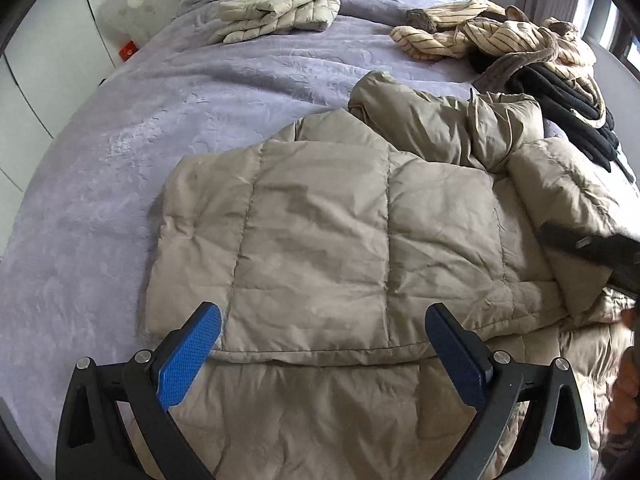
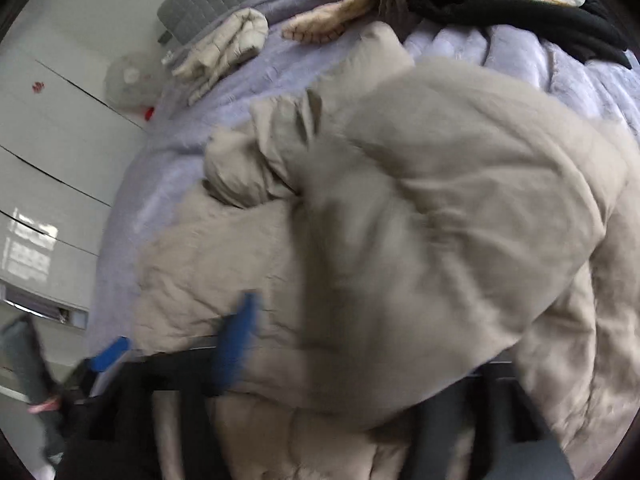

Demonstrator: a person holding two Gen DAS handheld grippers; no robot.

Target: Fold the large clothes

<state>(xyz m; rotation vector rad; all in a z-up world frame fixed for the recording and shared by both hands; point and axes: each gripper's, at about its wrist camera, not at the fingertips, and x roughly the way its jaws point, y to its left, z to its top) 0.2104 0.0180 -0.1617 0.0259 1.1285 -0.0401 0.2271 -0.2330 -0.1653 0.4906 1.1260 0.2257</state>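
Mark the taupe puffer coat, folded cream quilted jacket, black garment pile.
taupe puffer coat (image 1: 320,232), left wrist view, folded panel
folded cream quilted jacket (image 1: 280,10), left wrist view, top
black garment pile (image 1: 568,104), left wrist view, middle

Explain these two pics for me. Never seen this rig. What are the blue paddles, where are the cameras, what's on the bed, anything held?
No robot arm: a person carries a two-finger gripper in each hand, each with a fisheye camera looking along its fingers. The blue paddles are finger pads. The left wrist view shows the left gripper open above a large beige puffer coat, part-folded on a purple blanket, holding nothing. Further back lie a folded cream jacket, a striped garment and black clothes. The right wrist view is motion-blurred; the right gripper looks open, one pad hidden under the coat, no grip visible.
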